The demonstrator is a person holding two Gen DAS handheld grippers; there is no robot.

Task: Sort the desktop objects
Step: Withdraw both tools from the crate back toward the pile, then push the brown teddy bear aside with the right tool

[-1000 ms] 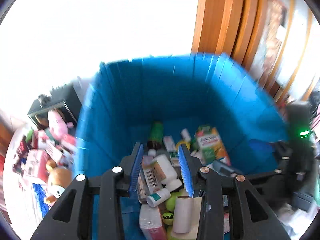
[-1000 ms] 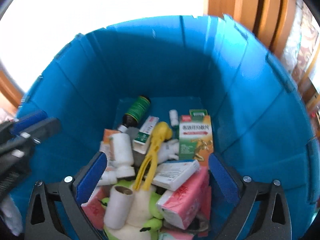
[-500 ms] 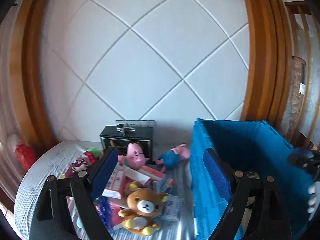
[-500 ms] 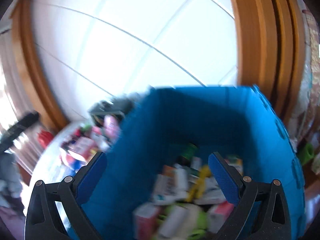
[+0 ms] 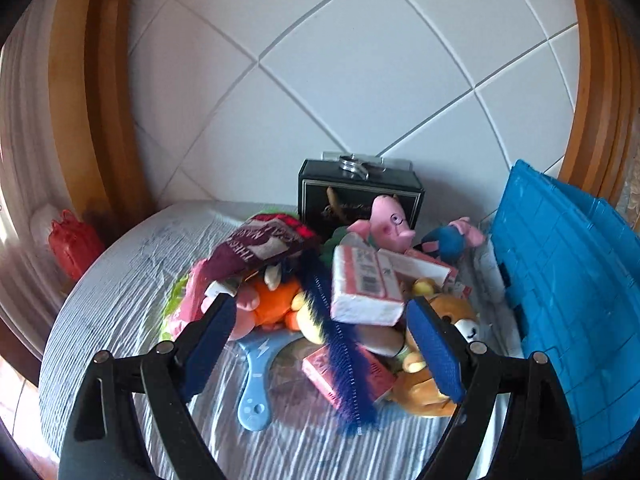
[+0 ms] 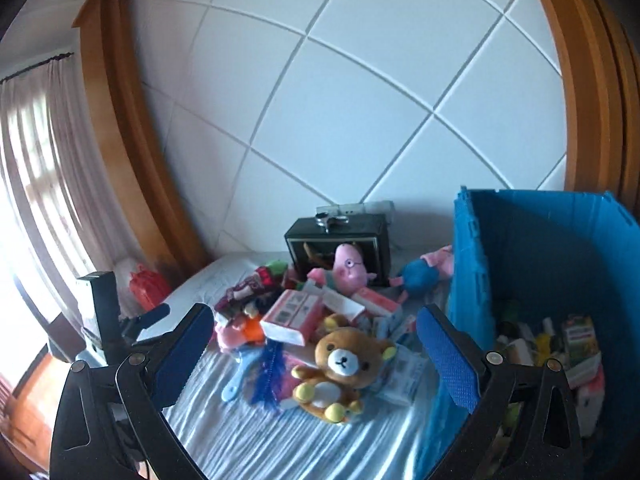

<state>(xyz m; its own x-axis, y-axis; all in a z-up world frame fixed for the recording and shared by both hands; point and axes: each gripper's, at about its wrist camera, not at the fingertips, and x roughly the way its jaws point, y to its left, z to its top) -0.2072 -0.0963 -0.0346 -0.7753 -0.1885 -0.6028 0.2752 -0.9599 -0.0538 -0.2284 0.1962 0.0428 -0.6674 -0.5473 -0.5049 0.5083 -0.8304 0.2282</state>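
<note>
Left gripper point(image 5: 320, 332): hanging at the bottom of its frame, jaws spread wide and carrying nothing, aiming at the pile, likely lining up a pick.
Right gripper point(image 6: 320, 354): jaws also gaping and empty, framing the bear at lower centre.
Blue feather point(image 5: 344, 356): lying across a pink box at frame centre, nearest the left pads.
Bear plush point(image 6: 338, 368): sitting at the pile's near edge, probably the easiest grab.
Tissue pack point(image 5: 366, 290): resting tilted atop the heap, mid-frame.
Pig plush point(image 6: 350, 268): leaning against the black box point(image 6: 340, 240) behind.
Blue crate point(image 6: 540, 264): standing at frame right, already holding sorted items, close to the pile for short transfers.
</note>
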